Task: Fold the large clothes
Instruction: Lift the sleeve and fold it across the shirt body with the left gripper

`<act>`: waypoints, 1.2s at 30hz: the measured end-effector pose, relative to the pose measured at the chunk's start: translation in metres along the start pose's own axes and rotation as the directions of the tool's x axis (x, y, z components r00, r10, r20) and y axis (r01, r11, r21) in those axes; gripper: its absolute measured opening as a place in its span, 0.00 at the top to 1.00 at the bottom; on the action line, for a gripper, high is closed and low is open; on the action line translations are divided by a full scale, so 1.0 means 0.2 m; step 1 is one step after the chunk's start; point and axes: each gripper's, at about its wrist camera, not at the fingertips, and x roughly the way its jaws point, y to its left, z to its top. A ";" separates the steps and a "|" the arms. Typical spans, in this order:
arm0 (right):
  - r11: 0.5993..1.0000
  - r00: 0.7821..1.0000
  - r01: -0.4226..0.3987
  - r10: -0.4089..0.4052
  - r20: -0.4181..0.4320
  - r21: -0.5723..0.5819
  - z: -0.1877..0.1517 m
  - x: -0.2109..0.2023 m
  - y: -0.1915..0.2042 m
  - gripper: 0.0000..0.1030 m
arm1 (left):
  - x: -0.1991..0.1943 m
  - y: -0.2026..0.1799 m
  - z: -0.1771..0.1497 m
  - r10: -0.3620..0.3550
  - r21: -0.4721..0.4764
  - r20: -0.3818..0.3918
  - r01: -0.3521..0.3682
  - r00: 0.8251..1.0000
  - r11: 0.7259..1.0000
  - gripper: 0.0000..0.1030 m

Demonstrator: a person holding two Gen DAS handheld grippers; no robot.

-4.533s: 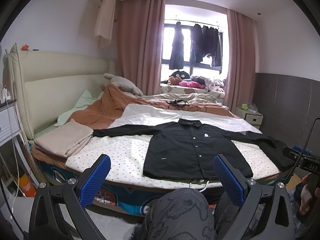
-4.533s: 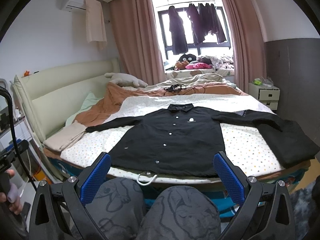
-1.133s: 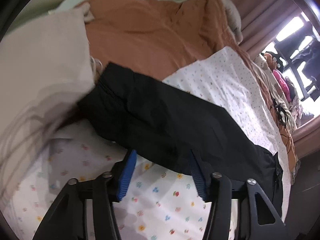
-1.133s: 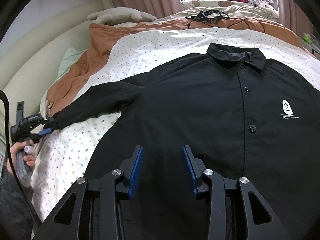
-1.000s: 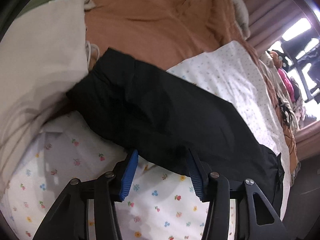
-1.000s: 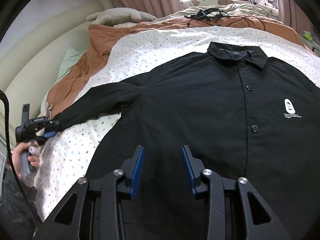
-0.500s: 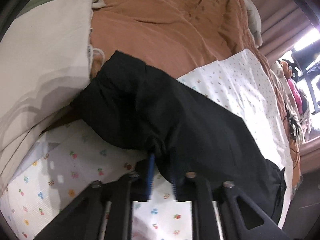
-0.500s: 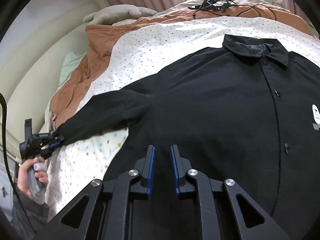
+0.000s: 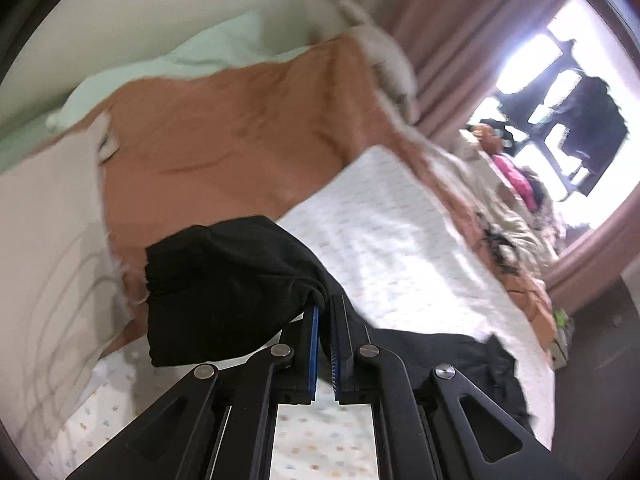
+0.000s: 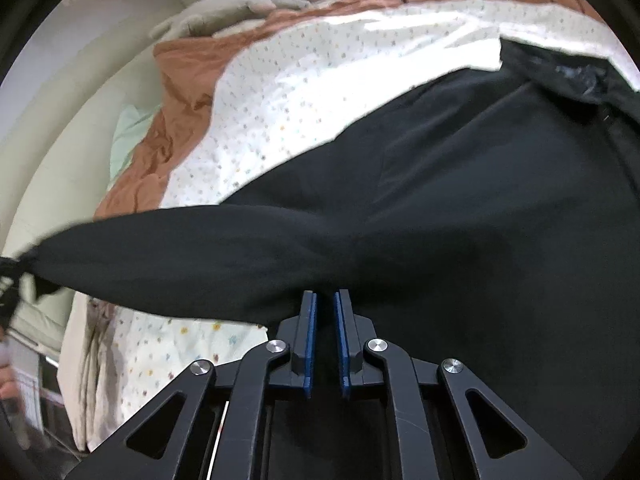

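A large black button shirt [image 10: 500,220] lies spread on the dotted white sheet [image 10: 288,92]. Its left sleeve [image 10: 180,252] stretches off to the picture's left and is raised off the bed. My left gripper [image 9: 325,304] is shut on that sleeve's cuff end [image 9: 224,280], which hangs bunched over its fingertips. My right gripper [image 10: 326,298] sits at the shirt's side, just below where the sleeve joins the body. Its jaws are closing, with a pucker of black fabric pinched between the blue pads [image 10: 310,312].
An orange-brown blanket [image 9: 248,128] and a beige folded cloth [image 9: 44,240] lie toward the cream headboard [image 10: 80,100]. Pink curtains [image 9: 472,40] frame a window with dark clothes [image 9: 588,120] hanging in it. A hand [image 10: 6,376] shows at the left edge.
The left gripper shut on the sleeve end and lifted it off the bed. The right gripper slid left and down to the shirt's side while its jaws narrowed onto the fabric.
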 end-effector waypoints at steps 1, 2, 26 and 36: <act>1.000 1.000 0.011 -0.012 -0.019 -0.008 0.01 0.02 0.00 0.90 | -0.02 -0.05 0.00 -0.020 0.018 0.001 0.020 1.000 1.000 0.95; 1.000 1.000 0.011 -0.011 -0.029 -0.010 0.01 0.01 0.01 0.90 | -0.03 -0.11 0.01 -0.034 0.038 0.004 0.034 0.999 0.999 0.95; 0.993 0.972 0.032 -0.057 0.227 0.114 -0.34 -1.16 -0.75 0.90 | -0.12 -1.46 -0.30 -0.286 0.422 -0.059 0.283 0.956 0.861 0.95; 0.977 0.956 0.063 -0.118 0.268 0.205 -0.50 -1.42 -1.12 0.90 | 0.06 -1.84 -0.74 -0.310 0.491 -0.207 0.373 0.928 0.787 0.95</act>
